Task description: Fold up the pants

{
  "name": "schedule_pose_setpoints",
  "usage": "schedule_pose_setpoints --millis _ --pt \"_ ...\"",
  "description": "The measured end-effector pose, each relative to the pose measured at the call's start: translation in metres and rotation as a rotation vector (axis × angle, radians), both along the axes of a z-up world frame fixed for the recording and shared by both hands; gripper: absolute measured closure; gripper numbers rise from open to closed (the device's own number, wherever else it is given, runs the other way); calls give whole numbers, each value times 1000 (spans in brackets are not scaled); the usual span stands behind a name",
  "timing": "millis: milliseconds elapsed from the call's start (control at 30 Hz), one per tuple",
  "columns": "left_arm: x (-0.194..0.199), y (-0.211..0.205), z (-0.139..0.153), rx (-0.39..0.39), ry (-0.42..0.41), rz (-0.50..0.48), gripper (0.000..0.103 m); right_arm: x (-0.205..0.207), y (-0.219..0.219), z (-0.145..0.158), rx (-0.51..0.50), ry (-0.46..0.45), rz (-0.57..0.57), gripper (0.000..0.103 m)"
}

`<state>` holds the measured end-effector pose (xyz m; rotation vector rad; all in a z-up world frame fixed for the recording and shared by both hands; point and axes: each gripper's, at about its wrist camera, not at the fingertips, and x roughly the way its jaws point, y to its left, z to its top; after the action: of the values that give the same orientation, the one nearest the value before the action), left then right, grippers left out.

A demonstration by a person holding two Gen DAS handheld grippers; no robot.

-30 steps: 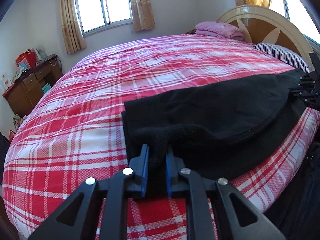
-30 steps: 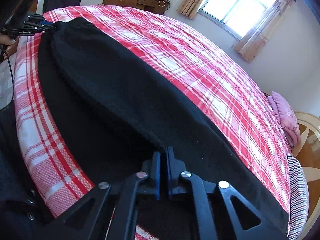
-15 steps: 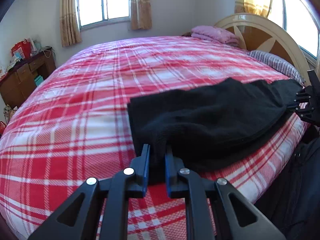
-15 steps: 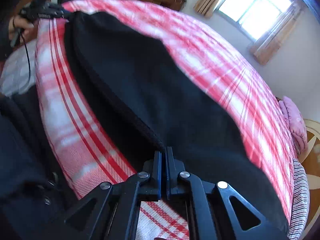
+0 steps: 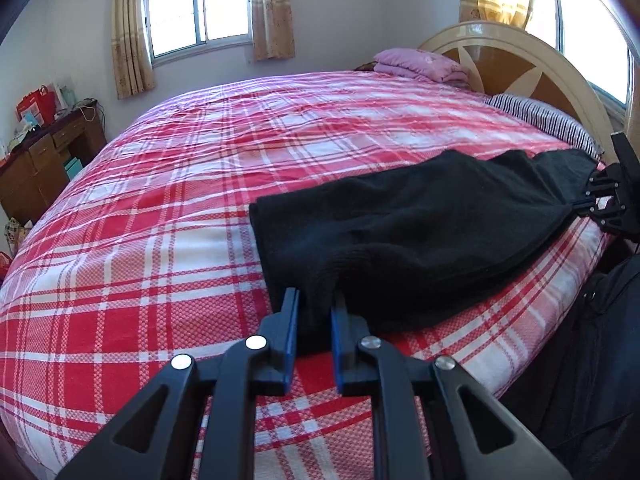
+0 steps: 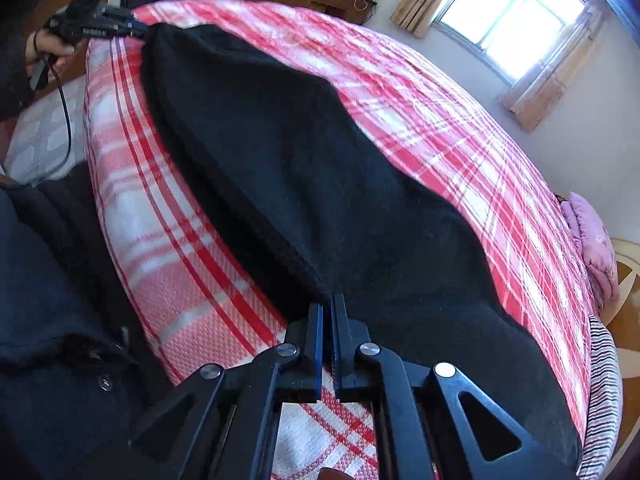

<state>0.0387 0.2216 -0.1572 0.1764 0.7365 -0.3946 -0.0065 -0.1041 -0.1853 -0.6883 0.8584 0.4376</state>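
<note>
Black pants [image 5: 408, 220] lie folded lengthwise along the near edge of a bed with a red plaid cover [image 5: 180, 208]. My left gripper [image 5: 314, 308] is shut on one end of the pants, a bunch of black cloth between its blue pads. My right gripper [image 6: 328, 312] is shut on the other end of the pants [image 6: 300, 184]. Each gripper shows in the other view: the right one at the far right [image 5: 600, 200], the left one at the top left [image 6: 100, 26] with the hand that holds it.
A wooden headboard [image 5: 520, 64], a striped pillow [image 5: 540, 120] and a folded pink blanket [image 5: 420, 64] are at the head of the bed. A wooden dresser [image 5: 40, 160] stands by the far wall. The person's dark coat [image 6: 52, 320] is against the bed edge.
Both grippers have pulled the pants toward the near edge of the bed, so more plaid cover shows beyond them. Both stay shut on the cloth.
</note>
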Motion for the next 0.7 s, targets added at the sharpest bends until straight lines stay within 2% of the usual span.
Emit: schedule_pose_setpoints --millis 67,167,233,267,300,367,433,533,600,700 --pt "0 -1 -5 17 9 -9 87 3 0 -10 -11 26 -1 100" --pt "-4 1 -5 39 4 -16 75 5 -1 -8 5 37 7 98" --pt "-7 7 -3 74 5 -10 57 5 -6 -3 16 60 2 92" --pt "-10 13 -2 87 -3 -5 55 4 -9 -1 21 72 -3 83" --pt "-13 19 0 92 -12 3 55 2 -13 1 27 82 -8 69" --pt "-17 35 5 83 -13 40 55 -1 -25 6 52 91 -23 52" --pt "-19 50 12 67 -35 112 53 -4 -41 13 91 90 -56 52" --pt "-19 52 26 20 -78 151 50 -3 -75 27 152 73 -140 52" --pt "-17 40 35 9 -106 139 46 0 -97 38 172 42 -205 52" --pt "-10 5 45 -33 -112 61 45 0 -144 59 240 -2 -351 52"
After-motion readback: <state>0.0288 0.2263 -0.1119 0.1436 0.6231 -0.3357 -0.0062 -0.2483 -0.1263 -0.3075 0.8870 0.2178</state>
